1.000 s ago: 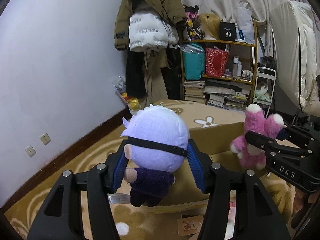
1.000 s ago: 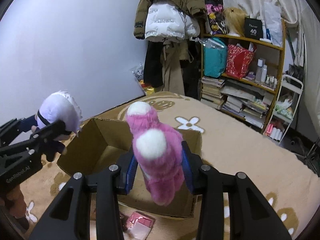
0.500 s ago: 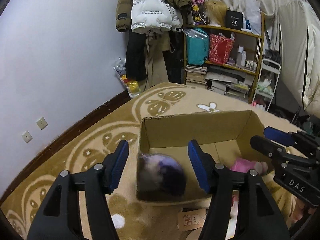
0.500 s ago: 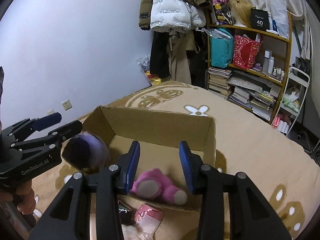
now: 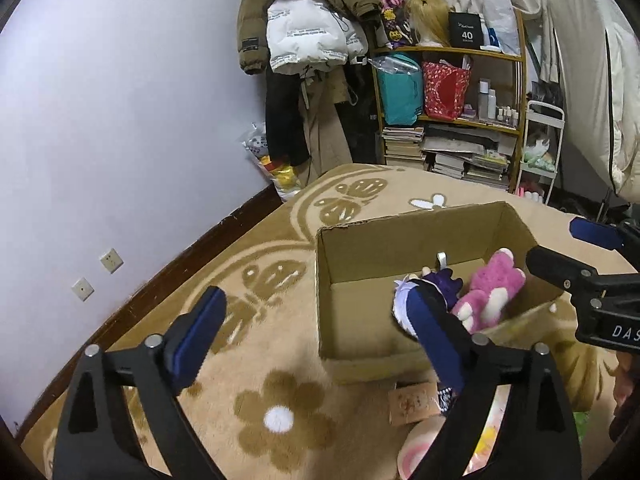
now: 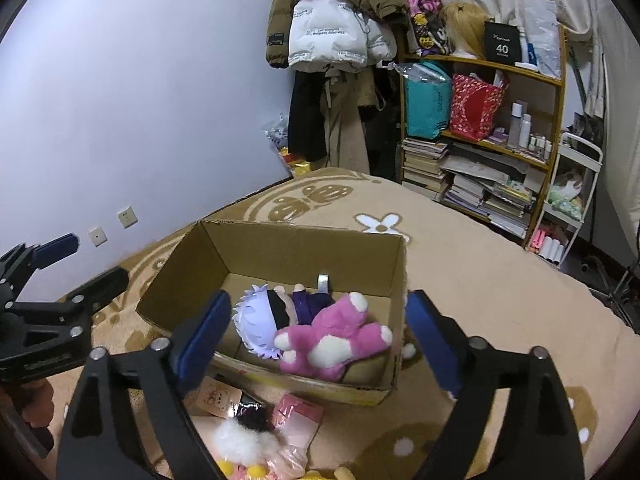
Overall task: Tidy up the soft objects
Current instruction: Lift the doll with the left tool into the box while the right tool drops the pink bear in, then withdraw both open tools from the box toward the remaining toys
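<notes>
An open cardboard box (image 6: 304, 248) stands on the rug; it also shows in the left wrist view (image 5: 360, 320). Inside it lie a white-haired doll in dark purple clothes (image 6: 264, 320) and a pink plush (image 6: 336, 340), side by side and touching. In the left wrist view the doll (image 5: 436, 284) and the pink plush (image 5: 492, 292) lie in the box's right half. My left gripper (image 5: 316, 340) is open and empty, above the box's near left corner. My right gripper (image 6: 316, 332) is open and empty, above the box's near wall.
More soft toys and small packets (image 6: 256, 424) lie on the rug in front of the box. A beige flower-patterned rug (image 5: 280, 420) covers the floor. A wall (image 5: 100, 120) runs on the left. Hanging coats (image 6: 332, 40) and a full shelf (image 6: 480, 128) stand behind.
Both grippers opened and dropped their toys. The doll and the pink plush fell into the box and now lie still. Both grippers have risen and opened wider.
</notes>
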